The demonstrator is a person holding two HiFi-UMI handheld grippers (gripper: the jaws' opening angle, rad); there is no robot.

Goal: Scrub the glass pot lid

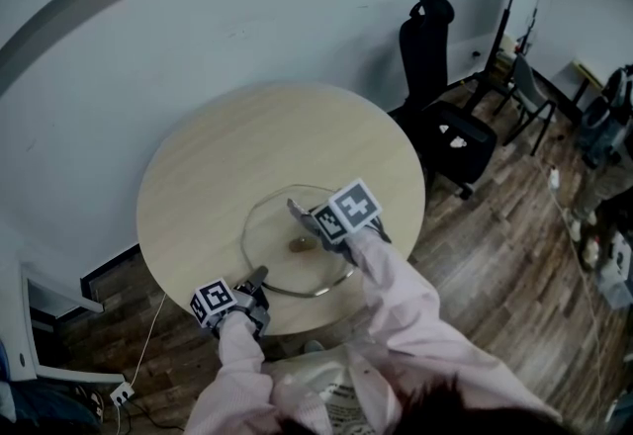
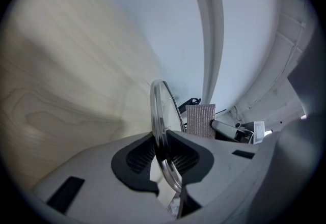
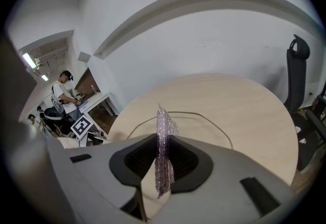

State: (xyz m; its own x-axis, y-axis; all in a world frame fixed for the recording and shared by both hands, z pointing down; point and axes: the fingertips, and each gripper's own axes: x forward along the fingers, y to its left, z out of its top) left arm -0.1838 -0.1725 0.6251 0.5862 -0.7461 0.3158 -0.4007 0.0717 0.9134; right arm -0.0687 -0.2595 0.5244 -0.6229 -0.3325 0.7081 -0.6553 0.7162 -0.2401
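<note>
Glass pot lid [image 1: 282,270] lies on the round wooden table [image 1: 247,146], lower centre of the head view, close to the table's near edge, knob [image 1: 299,245] up. It looks flat from here.

Left gripper [image 1: 259,277] is at the lid's lower left. Its jaws are clenched on the rim [image 2: 159,131]; the left gripper view shows the metal edge running straight between both pads, pinched. Likely reason: it anchors the lid so it doesn't slide or spin under rubbing. Gripping at the edge leaves the whole glass face free.

Right gripper [image 1: 300,213] is over the upper part of the lid, just above the knob in the frame, angled down toward upper left. Its jaws are clamped on a thin sparkly scrub cloth [image 3: 162,151], held on edge. A flap sticks out past the pads, so cloth rather than plastic would meet the glass. Can't tell if the cloth touches the glass.

In the right gripper view the lid's outline lies beyond the cloth, mid frame. The same cloth shows centre right in the left gripper view, past the rim.

Step, by my read: a scrubbing stroke across the top face. Risks are the knob blocking the path and the lid pivoting round its single grip point.

Office chair [image 1: 445,117] is upper right, off the table.
</note>
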